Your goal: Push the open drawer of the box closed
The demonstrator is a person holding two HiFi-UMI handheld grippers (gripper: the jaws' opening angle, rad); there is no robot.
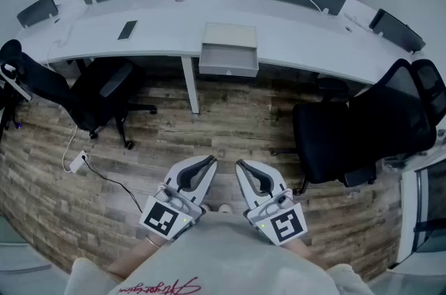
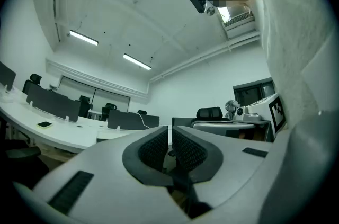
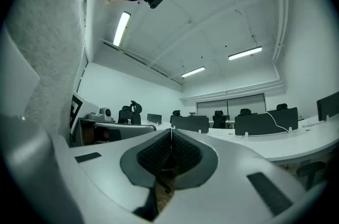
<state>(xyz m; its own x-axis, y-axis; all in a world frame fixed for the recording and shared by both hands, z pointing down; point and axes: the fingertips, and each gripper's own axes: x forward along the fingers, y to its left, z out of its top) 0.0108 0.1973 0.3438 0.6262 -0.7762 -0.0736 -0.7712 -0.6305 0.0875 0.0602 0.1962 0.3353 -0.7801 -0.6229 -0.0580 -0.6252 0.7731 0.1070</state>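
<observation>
The person stands well back from the long white tabletop (image 1: pixel 293 14). The box (image 1: pixel 230 34) sits at the near edge of it, and its drawer (image 1: pixel 228 62) sticks out toward the person, not yet pushed in.

Both tools are held low and close to the person's body, over the wooden floor (image 1: pixel 230 126). I think this is because the walk to the box has not begun.

The left tool (image 1: pixel 209 161) has its two jaws nearly pressed together, with only a thin slit and nothing in it. The right tool (image 1: pixel 240 164) is closed tight and holds nothing.

Closed tips would be good for pushing the drawer front.

Only the head view shows the box and drawer. The two gripper views point up and away, so they show ceiling lights (image 2: pixel 83 37) and far desks instead, but they show the jaws up close.
</observation>
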